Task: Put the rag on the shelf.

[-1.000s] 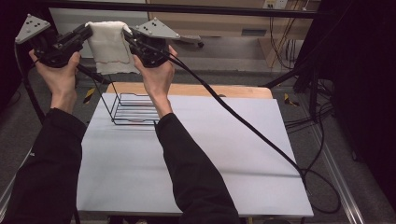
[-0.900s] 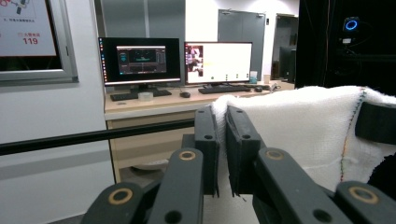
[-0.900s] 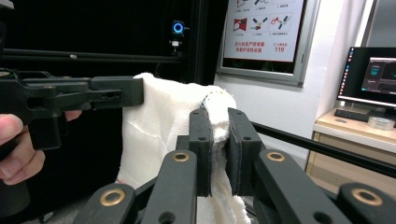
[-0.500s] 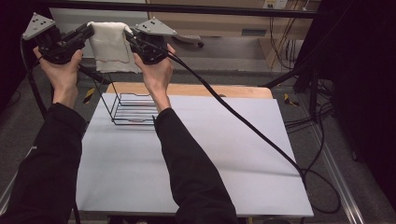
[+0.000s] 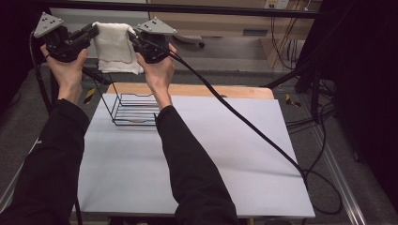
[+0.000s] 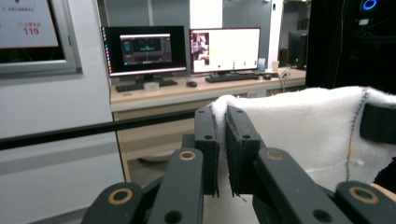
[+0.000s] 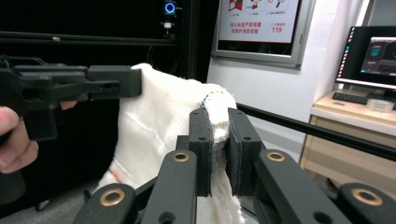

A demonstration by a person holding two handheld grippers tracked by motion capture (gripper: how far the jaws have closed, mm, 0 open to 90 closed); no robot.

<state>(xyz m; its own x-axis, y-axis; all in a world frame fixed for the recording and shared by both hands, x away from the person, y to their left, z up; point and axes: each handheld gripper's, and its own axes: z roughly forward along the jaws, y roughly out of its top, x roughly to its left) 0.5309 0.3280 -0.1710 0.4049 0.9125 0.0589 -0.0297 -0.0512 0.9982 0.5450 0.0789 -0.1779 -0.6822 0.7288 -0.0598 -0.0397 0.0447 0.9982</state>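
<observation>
A white folded cloth with a thin coloured stitch line hangs in the air between my two grippers, above the far left of the table. My left gripper is shut on the cloth's top left corner, and the cloth spreads off to the right of its jaws. My right gripper is shut on the top right corner, with the cloth's edge pinched between its jaws. The other hand's gripper shows at the left of the right gripper view.
A black wire basket stands on the white table sheet just below the cloth, near a wooden board at the far edge. A thick black cable crosses the table to the right. A black bar runs across behind.
Both hands have shifted slightly right and a little lower with the cloth stretched between them. Both grips are unchanged.
</observation>
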